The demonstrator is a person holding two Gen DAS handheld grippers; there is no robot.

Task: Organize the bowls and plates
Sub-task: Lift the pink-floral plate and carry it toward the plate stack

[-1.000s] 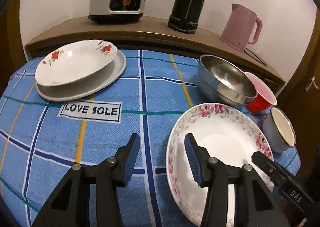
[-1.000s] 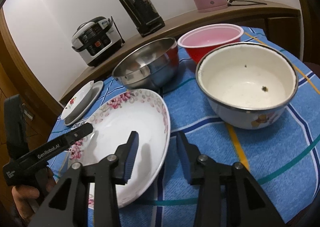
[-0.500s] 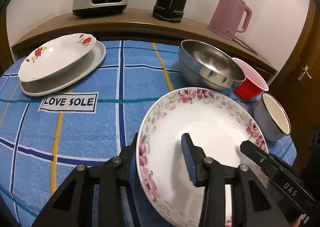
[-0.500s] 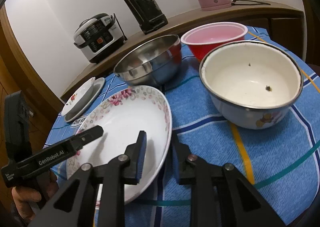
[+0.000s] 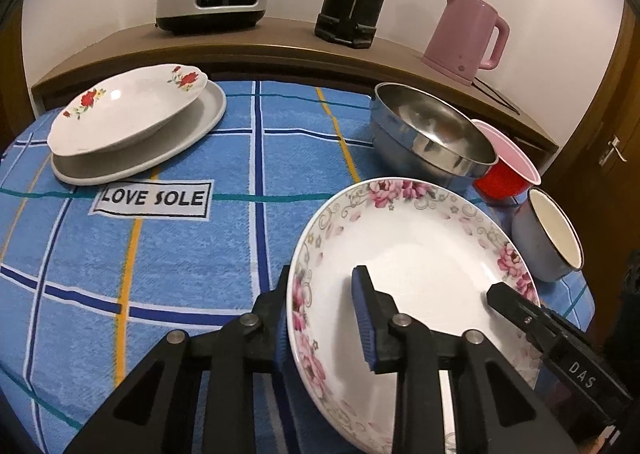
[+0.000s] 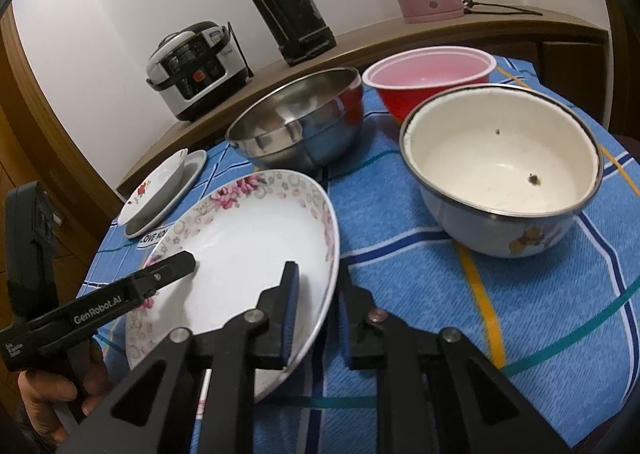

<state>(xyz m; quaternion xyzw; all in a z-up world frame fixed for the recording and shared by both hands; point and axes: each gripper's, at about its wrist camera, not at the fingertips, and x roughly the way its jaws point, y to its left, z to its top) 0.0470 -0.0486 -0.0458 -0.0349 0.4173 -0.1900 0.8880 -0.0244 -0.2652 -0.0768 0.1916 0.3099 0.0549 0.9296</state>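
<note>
The pink-flowered plate (image 5: pixel 416 274) lies on the blue checked tablecloth (image 5: pixel 180 254). The left gripper (image 5: pixel 324 314) and right gripper (image 6: pixel 316 310) straddle opposite rims, spread, not visibly pinching.

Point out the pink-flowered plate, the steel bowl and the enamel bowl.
pink-flowered plate (image 5: pixel 420 254), left wrist view, on its bare white well.
steel bowl (image 6: pixel 304 134), right wrist view, on its outer wall.
enamel bowl (image 6: pixel 492 162), right wrist view, on its cream inner floor.

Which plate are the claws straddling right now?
The pink-flowered plate, nearest the cameras. The red-flowered plate sits stacked on a plain plate across the table.
</note>
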